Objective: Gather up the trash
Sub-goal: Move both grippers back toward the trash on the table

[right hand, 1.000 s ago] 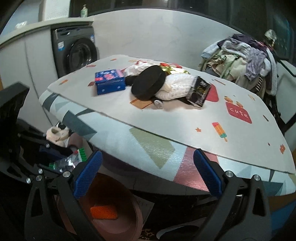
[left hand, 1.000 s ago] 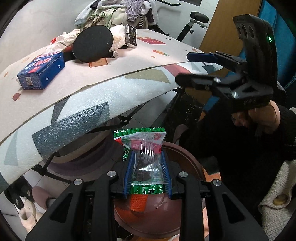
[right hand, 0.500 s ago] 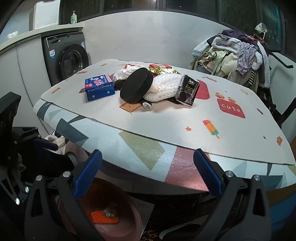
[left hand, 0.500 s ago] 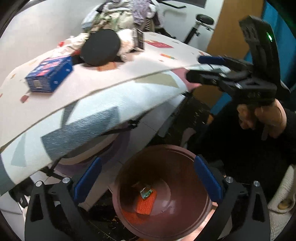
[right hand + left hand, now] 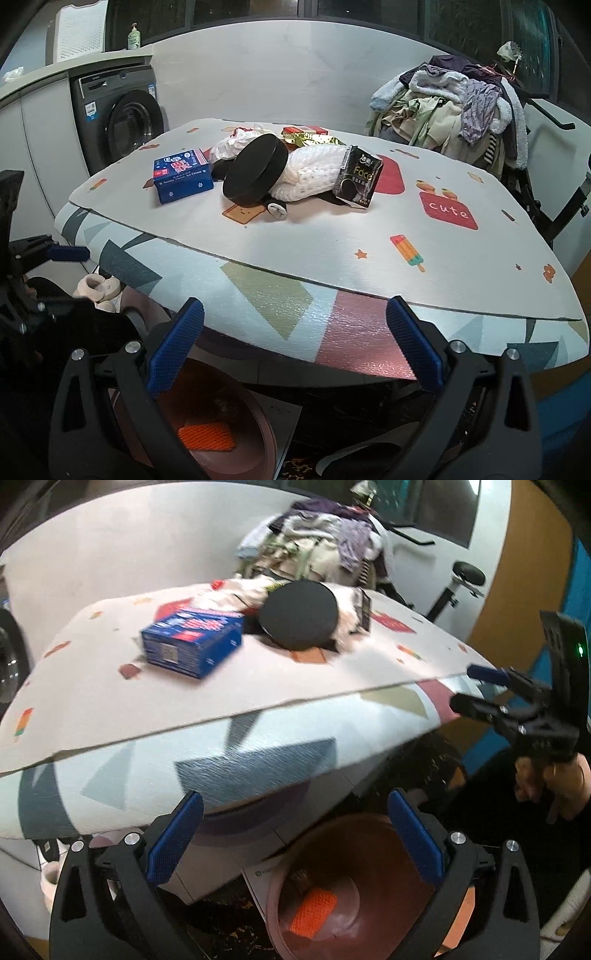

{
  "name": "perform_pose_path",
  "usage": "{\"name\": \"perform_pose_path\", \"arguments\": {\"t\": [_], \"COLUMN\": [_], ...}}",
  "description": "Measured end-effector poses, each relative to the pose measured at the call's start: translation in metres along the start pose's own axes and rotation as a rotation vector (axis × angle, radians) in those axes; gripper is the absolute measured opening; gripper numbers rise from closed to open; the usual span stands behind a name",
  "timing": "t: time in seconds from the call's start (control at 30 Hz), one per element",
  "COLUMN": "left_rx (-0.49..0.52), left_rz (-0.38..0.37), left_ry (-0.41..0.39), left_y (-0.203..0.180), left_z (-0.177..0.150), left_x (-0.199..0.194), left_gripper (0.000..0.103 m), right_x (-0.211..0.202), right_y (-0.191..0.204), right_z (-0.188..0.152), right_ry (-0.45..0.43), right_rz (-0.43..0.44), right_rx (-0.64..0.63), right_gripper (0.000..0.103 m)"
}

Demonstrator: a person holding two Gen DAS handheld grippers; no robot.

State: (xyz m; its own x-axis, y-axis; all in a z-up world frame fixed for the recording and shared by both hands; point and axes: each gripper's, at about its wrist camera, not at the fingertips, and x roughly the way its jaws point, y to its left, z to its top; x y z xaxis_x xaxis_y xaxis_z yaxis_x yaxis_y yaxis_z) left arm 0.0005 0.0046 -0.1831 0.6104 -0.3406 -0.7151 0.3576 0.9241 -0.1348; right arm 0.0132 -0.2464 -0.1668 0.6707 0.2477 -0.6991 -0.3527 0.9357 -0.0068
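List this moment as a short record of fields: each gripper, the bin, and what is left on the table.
left gripper: open, empty, above the bin
right gripper: open, empty, facing the table
bin: reddish-brown, on the floor beside the table, orange mesh piece inside
table: blue box, black round disc, white mesh wrap, black tissue pack, gold foil wrapper
behind table: clothes pile, washing machine

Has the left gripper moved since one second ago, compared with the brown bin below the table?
Yes. The left gripper has risen and pulled back from the brown bin; its jaws, then shut on a wrapper, are open.
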Motion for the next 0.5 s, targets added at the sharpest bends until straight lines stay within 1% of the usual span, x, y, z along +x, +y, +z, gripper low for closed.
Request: {"name": "perform_pose_path", "arguments": {"t": [0.2,0.4,0.5], "left_rx": [-0.006,0.032,0.037], "left_rz": [0.027,0.059,0.051], "left_ry": [-0.057,-0.104,-0.112], "left_y": [0.005,0.001,0.001], "left_z": [0.001,0.003,0.004], "left_x": [-0.008,-0.015,-0.016], "left_gripper": [0.097,0.097,0.097], "right_x": [0.001,0.000,0.000], "right_y": [0.000,-0.001,-0.002], "right_z": [0.000,0.000,0.000], "right_ry": [0.000,-0.003,-0.005], "right_rz": [-0.013,-0.018,-0.019], "right_rx": [0.000,0.007,0.009], "right_gripper": [0.097,0.097,0.097]}}
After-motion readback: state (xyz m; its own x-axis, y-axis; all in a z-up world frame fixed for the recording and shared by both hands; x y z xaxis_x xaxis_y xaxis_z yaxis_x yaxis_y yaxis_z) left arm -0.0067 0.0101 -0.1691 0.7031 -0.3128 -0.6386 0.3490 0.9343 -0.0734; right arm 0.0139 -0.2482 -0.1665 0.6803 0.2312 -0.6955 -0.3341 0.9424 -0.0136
